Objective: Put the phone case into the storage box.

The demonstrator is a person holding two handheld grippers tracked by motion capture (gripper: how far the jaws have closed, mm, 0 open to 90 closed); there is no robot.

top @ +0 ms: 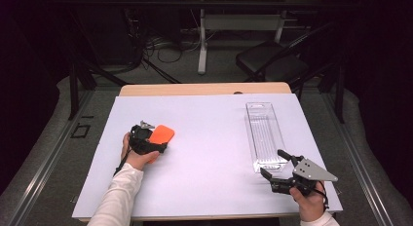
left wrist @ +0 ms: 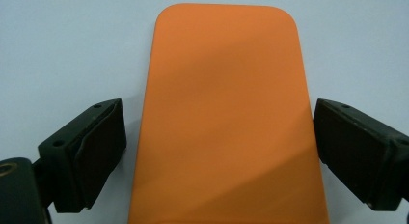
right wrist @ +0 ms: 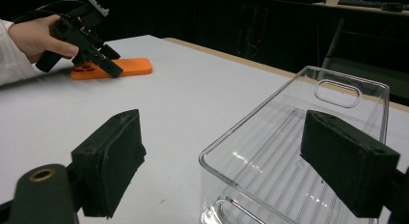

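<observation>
The desk [top: 204, 138] carried a pale sheet that took up most of its top, and on it lay just two things, set well apart: a long clear tray [top: 264, 136] toward the right and a flat orange case [top: 161, 135] toward the left. The left hand-held gripper [top: 157, 147] stood over the near end of the orange case, whose long axis ran straight ahead of it, away from the jaws. In the left gripper view the orange case [left wrist: 224, 118] lay between the two black pads with a strip of white showing on either side, so I judged the jaws open and straddling it, not yet pressing. The right hand-held gripper [top: 275, 165] sat just at the near short end of the clear tray, the tray's length running away from it toward the far edge of the desk; its jaws stood wide with nothing between them, one to each side of the near corner of the clear tray [right wrist: 294, 151]. The left hand was plainly the nearer to the case, and nothing stood between the case and the tray but bare sheet. Beyond the desk a dark folding chair [top: 268, 60] and loose cables lay out of the way.
</observation>
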